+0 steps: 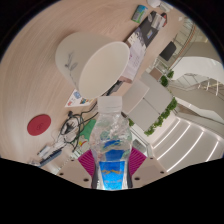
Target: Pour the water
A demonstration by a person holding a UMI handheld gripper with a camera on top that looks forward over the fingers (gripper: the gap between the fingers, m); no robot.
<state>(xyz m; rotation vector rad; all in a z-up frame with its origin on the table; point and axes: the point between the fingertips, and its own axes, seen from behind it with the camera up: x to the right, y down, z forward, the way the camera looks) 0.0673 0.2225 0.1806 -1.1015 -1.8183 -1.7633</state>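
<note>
Bottle [113,140] sat clamped between the gripper's [113,163] pads, tilted, with the cup [103,68] just beyond. Pouring seemed about to begin; next, its mouth needed bringing over the cup.

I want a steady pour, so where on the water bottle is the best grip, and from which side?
Grip the water bottle around its lower labelled body, coming side-on, as the gripper seems to now, with a pink pad on each flank. The round body suits opposed fingers; the cap end points away, free for pouring.
</note>
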